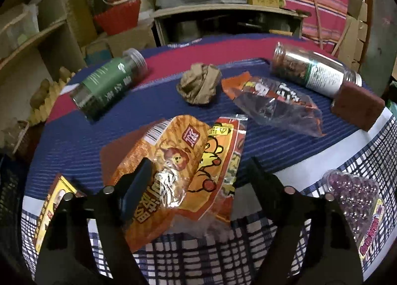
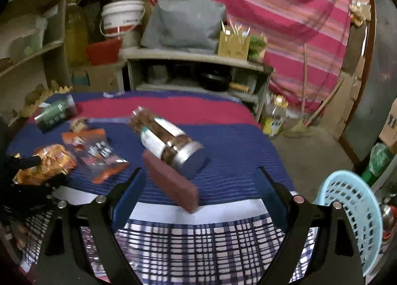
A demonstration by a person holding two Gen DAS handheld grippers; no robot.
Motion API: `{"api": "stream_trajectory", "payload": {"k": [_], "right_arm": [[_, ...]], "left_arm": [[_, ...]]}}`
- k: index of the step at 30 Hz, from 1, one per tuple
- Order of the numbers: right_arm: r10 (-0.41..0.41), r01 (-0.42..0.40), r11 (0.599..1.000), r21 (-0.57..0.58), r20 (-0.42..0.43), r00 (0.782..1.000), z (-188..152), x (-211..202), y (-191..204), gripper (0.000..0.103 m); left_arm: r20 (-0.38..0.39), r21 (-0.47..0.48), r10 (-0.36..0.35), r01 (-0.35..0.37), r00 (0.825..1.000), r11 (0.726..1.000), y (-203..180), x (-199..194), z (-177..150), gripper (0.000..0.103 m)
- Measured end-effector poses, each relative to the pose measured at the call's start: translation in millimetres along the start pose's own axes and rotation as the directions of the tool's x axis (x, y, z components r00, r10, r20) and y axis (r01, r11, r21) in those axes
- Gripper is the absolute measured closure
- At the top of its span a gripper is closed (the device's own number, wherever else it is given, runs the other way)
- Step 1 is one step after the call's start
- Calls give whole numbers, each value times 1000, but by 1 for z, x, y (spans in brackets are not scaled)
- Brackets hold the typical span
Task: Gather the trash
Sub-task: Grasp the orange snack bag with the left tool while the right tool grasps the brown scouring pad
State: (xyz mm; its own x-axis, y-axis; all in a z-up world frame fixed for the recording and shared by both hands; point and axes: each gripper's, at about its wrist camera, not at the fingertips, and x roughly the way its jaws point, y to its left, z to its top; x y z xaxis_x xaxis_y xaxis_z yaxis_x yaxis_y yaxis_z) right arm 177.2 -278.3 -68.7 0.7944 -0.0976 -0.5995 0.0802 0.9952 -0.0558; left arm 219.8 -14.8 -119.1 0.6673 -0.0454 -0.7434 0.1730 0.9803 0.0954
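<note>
I worked over the tabletop (image 1: 74, 141) draped in blue-and-red striped cloth, its near edge close under both tools. My left gripper (image 1: 196, 173) had its jaws open astride the crinkled orange snack wrapper (image 1: 173, 160), not yet pinching, I judged; next they should close. My right gripper (image 2: 201, 180) stood open, empty, near the maroon block (image 2: 173, 180). The pale blue basket (image 2: 352, 210) waited right, past the edge.
</note>
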Motion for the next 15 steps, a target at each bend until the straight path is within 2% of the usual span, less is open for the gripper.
{"api": "stream_trajectory", "payload": {"k": [2,5,6,7,15], "right_arm": [[33,-32,999,26,-29,999,-3,13,-5,16],[60,-58,998,34,-63,996,-9,28,-5,16],[64,-63,998,28,-70,995,-11,31,-3,16],[66,-65,998,22,-73,995,-12,33,-2,16],[72,-72,997,-2,-79,994,-11,48,6,17]], "left_arm": [[1,-5,-8,8,1000,1000,0,0,0,27],[3,1,-8,8,1000,1000,-2,1,1,44],[7,6,-23,23,1000,1000,-3,0,1,55],[5,8,-36,36,999,999,-5,-1,2,70],[7,33,-39,39,999,999,-12,-11,2,73]]}}
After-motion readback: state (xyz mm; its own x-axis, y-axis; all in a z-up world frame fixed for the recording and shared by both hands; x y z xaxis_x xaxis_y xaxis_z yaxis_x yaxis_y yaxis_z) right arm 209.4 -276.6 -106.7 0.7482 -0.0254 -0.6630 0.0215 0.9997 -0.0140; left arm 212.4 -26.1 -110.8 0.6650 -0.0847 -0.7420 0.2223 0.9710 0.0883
